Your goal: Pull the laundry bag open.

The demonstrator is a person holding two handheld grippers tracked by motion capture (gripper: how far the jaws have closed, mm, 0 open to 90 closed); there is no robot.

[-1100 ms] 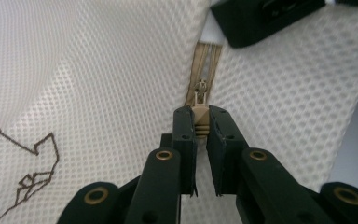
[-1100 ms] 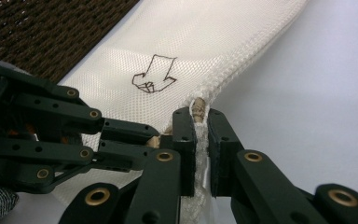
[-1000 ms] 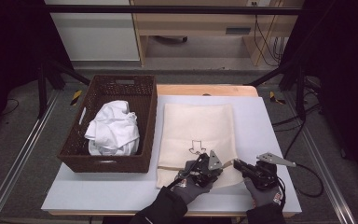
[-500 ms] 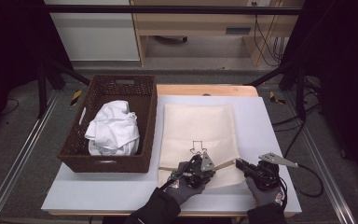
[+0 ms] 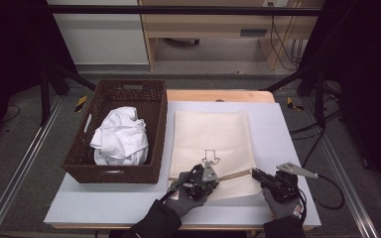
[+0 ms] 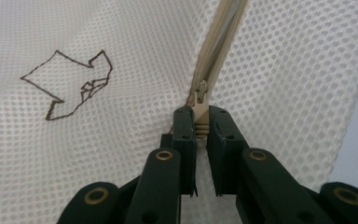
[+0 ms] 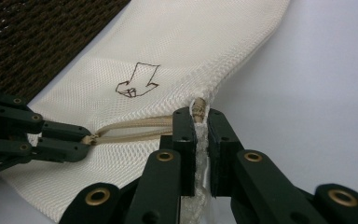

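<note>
A cream mesh bag [image 5: 211, 131] with a drawn arrow [image 5: 211, 156] lies flat on the white table [image 5: 287, 134]. A tan zipper [image 5: 235, 173] runs across the bag's near end. My left gripper [image 5: 217, 177] is shut on the zipper's slider [image 6: 200, 95], its jaws [image 6: 201, 116] pinching the tan pull. My right gripper [image 5: 254, 172] is shut on the bag's corner at the zipper's end [image 7: 198, 108], just right of the left one. In the right gripper view the left gripper [image 7: 89, 138] comes in from the left, and the zipper [image 7: 135, 127] gapes open between the two.
A dark wicker basket [image 5: 79, 163] stands left of the bag and holds a crumpled white cloth [image 5: 121, 136]. A wooden board [image 5: 218, 95] lies behind the table. The bag's near edge sits close to the table's front edge. Cables trail at the right.
My left gripper has slid left along the zipper with the slider, away from the right gripper. The open stretch of zipper has grown. The right gripper has kept still.
</note>
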